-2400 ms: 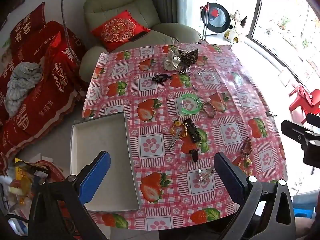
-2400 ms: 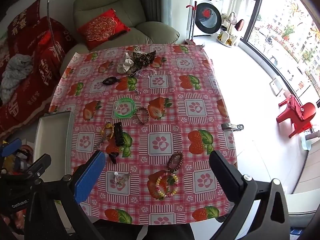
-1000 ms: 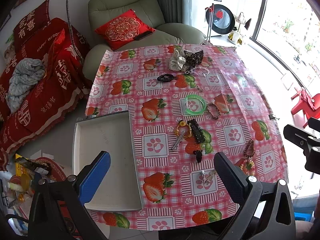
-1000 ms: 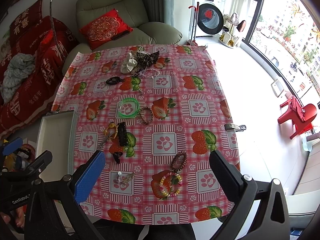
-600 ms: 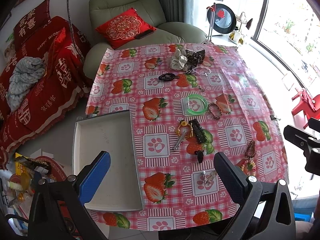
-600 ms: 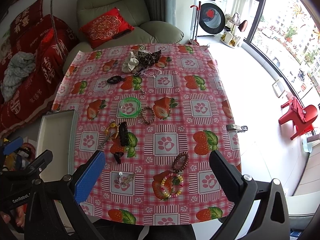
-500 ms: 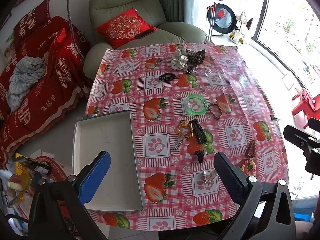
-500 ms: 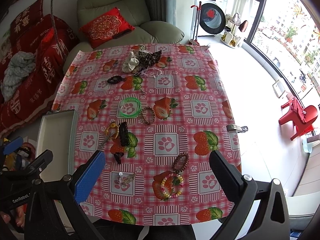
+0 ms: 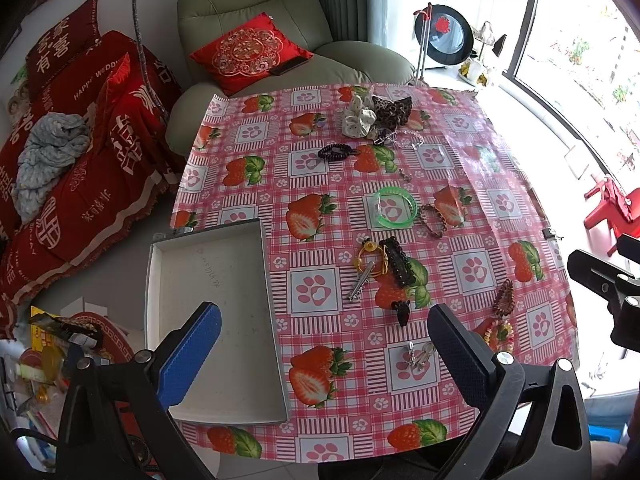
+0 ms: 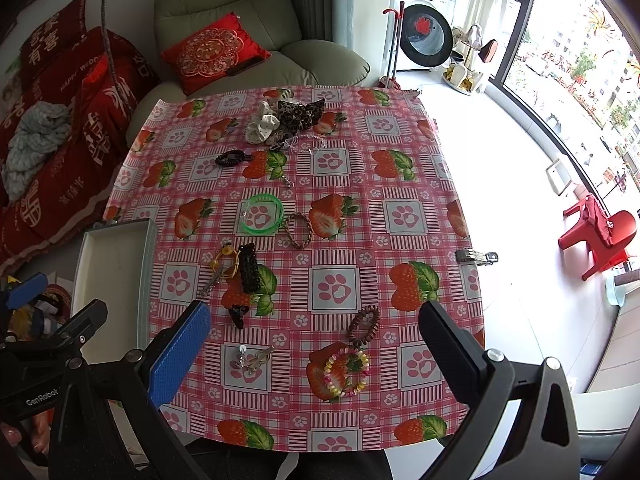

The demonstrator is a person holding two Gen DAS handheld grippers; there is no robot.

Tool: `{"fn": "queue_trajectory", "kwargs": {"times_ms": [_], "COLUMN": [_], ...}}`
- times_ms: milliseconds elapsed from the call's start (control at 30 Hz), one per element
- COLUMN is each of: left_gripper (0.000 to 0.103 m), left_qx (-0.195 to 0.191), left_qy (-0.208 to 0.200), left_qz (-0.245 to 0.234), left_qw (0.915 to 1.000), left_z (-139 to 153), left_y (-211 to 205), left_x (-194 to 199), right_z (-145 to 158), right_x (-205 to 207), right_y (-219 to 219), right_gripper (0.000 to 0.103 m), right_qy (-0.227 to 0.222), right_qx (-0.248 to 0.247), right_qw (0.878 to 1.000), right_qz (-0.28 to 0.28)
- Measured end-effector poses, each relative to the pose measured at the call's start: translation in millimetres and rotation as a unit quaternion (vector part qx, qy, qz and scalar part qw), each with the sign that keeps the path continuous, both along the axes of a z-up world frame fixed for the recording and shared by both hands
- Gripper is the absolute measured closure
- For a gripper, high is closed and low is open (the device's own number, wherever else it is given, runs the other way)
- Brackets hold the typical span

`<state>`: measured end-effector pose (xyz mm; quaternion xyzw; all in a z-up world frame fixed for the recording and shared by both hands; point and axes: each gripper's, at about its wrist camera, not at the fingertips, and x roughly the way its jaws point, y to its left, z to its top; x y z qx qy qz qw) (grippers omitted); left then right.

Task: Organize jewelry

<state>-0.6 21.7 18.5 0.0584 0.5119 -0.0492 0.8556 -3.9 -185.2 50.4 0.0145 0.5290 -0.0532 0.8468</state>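
Observation:
Jewelry lies scattered on a strawberry-print tablecloth (image 9: 316, 292): a green bangle (image 9: 396, 206) (image 10: 263, 214), a braided bracelet (image 10: 298, 230), a black hair clip (image 9: 398, 262) (image 10: 249, 267), a yellow ring with a metal clip (image 9: 370, 260), a brown bead bracelet (image 10: 364, 325), a colourful bead bracelet (image 10: 346, 372), silver earrings (image 10: 254, 356), a black coil tie (image 9: 335, 152) and scrunchies (image 9: 376, 116). A white tray (image 9: 216, 320) sits empty at the table's left edge. My left gripper (image 9: 320, 354) and right gripper (image 10: 316, 350) are open and empty, held above the near edge.
A green armchair (image 9: 280, 36) with a red cushion stands behind the table. A red-covered sofa (image 9: 72, 140) is at the left. A metal clip (image 10: 476, 257) lies at the table's right edge. A washing machine and a red chair stand at the right.
Both grippers have drifted slightly, so the table sits a little further right and lower in view. Nothing on the table has moved.

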Motion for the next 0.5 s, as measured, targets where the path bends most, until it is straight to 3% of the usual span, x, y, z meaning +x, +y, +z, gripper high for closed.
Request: {"fn": "queue_trajectory", "kwargs": {"times_ms": [500], "left_gripper": [0.000], "left_qx": [0.000], "left_qy": [0.001], "left_qz": [0.000], "left_qw": [1.0000], "left_z": [0.2], "left_y": [-0.2], "left_x": [1.1], "right_z": [-0.1], "right_x": [1.5], "right_y": [0.8], "right_gripper": [0.000], "right_qy": [0.002], "right_qx": [0.000], "right_qw": [1.000], "right_qz": [-0.001]}}
